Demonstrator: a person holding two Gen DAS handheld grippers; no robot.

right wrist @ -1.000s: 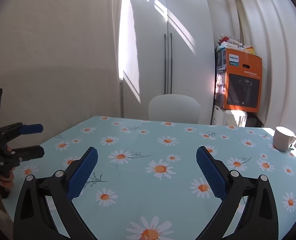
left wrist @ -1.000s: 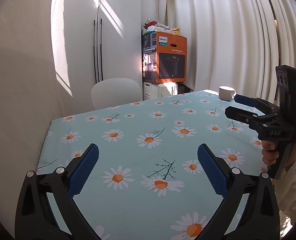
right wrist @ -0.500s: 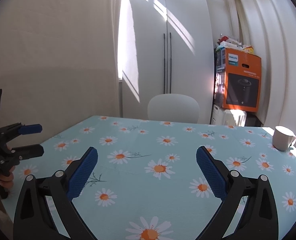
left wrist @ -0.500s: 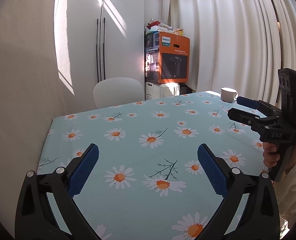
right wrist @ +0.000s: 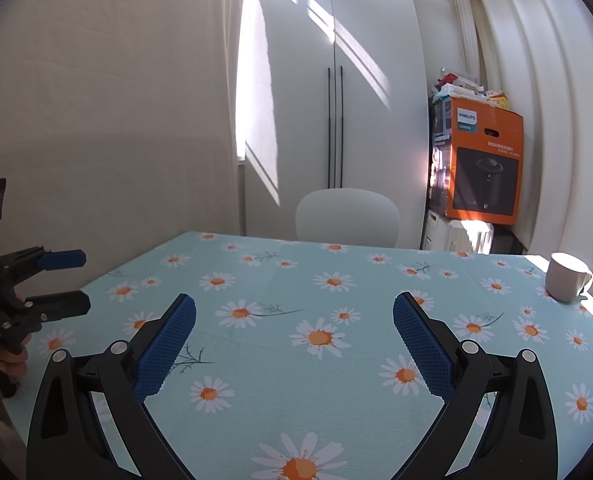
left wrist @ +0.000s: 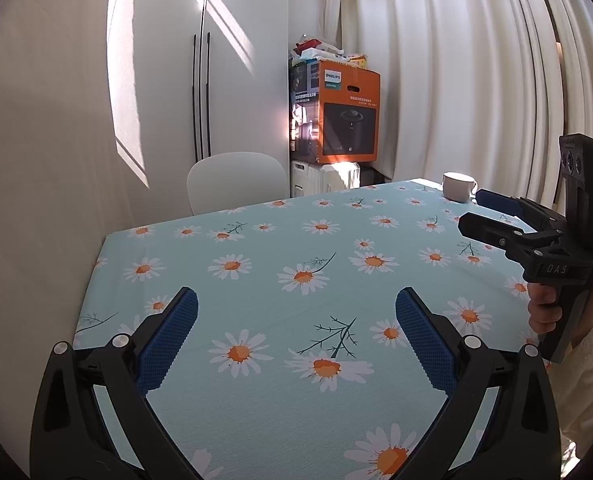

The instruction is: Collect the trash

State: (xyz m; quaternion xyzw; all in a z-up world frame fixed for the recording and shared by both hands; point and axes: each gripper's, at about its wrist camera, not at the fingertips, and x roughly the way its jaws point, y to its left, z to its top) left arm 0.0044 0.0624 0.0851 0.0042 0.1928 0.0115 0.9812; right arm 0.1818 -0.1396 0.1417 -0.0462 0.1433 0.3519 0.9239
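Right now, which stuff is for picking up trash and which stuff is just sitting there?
For the job:
- left gripper, open, holding nothing
- right gripper, open, holding nothing
- no trash shows on the tablecloth

Just sitting there:
- white mug, on the table's far right
- white chair, behind the table
- orange box, in the corner, with clutter piled on top

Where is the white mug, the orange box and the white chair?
white mug [right wrist: 566, 278], right wrist view, on its side wall.
orange box [right wrist: 484, 164], right wrist view, on its printed front face.
white chair [left wrist: 236, 178], left wrist view, on the backrest.
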